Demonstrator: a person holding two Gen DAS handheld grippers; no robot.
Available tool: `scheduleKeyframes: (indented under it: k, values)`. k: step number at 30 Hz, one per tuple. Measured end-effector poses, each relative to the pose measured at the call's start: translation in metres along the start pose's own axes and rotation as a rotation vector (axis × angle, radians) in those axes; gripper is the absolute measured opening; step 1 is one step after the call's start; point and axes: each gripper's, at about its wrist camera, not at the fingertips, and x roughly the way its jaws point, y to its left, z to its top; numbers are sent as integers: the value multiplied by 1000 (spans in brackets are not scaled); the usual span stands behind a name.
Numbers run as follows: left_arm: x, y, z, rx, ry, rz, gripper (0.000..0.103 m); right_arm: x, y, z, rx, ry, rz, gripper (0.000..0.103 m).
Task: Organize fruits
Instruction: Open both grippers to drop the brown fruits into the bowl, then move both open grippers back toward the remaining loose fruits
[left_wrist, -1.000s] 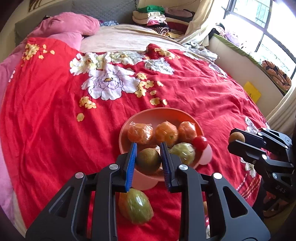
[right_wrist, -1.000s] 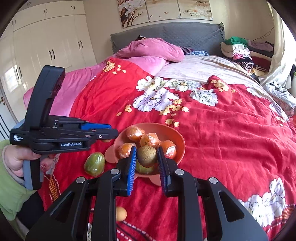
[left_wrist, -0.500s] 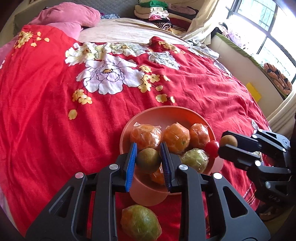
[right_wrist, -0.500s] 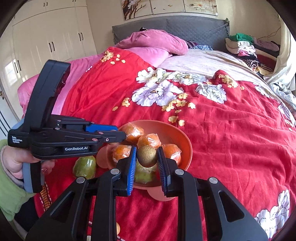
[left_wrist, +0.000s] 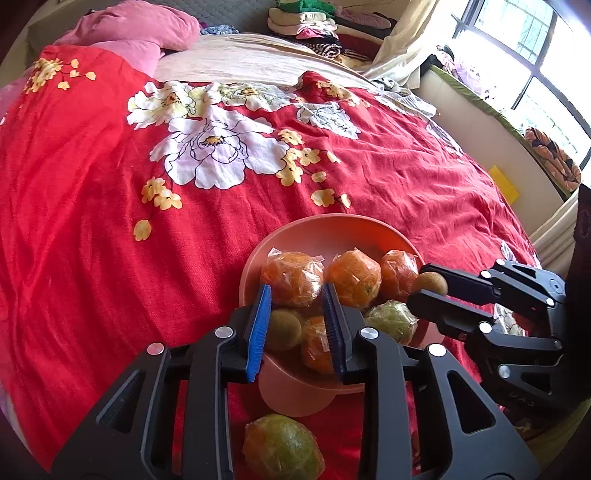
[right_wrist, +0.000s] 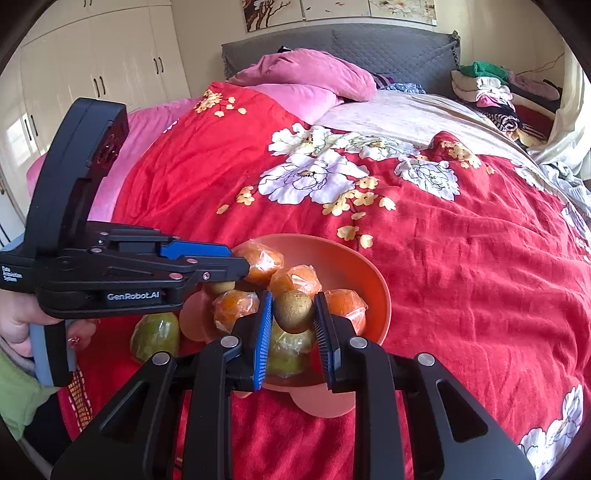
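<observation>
A salmon-pink bowl (left_wrist: 343, 229) (right_wrist: 373, 280) on the red bedspread holds several plastic-wrapped oranges (left_wrist: 354, 273) and a wrapped green fruit (left_wrist: 391, 321). My left gripper (left_wrist: 295, 325) is open over the bowl's near rim; a brown kiwi (left_wrist: 282, 330) lies in the bowl between its fingers, apart from the right pad. It also shows in the right wrist view (right_wrist: 221, 286). My right gripper (right_wrist: 291, 328) is shut on a second brown kiwi (right_wrist: 293, 310) and holds it over the bowl; this kiwi shows in the left wrist view (left_wrist: 430, 282).
A wrapped green fruit (left_wrist: 282, 448) (right_wrist: 157, 336) lies on the bedspread beside the bowl's foot. Pink pillows (right_wrist: 306, 79) and a pile of folded clothes (right_wrist: 491, 92) lie at the bed's far end. A window ledge (left_wrist: 509, 147) runs along the right.
My left gripper has moved forward over the bowl and opened; its kiwi now lies in the bowl. My right gripper has moved over the bowl, still holding its kiwi.
</observation>
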Motion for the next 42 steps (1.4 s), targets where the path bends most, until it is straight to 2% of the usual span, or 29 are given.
scheduleKeyframes:
  k: [5,9,14,18,20,22,24,26,32,38,42]
  values:
    - [-3,-3,1,4,-9,0,24,3,1,-1,-9,0,-15,23]
    - [-4,-4,1,9,-9,2,24,0,2,-2,1,-13,-18,35]
    - [-5,-5,1,6,-15,0,25,-11,4,-4,5,-35,-24,43]
    - [-10,-6,1,5,-28,5,36,-20,6,-6,5,-48,-38,53]
    - [-15,-5,1,2,-39,11,46,-26,6,-9,9,-54,-31,60]
    - [-21,-4,1,-7,-52,12,50,-32,8,-12,13,-62,-34,66]
    - [-28,-3,0,-15,-67,19,59,-39,11,-14,14,-72,-29,71]
    - [-35,-2,-1,-23,-81,23,68,-44,14,-17,10,-79,-26,73]
    - [-58,-2,-12,-44,-124,33,87,-57,20,-23,16,-92,-16,81]
    - [-70,-10,-26,-23,-132,49,93,-63,26,-31,14,-85,-12,85]
    - [-72,-14,-35,-16,-128,60,93,-65,30,-40,8,-72,-11,86]
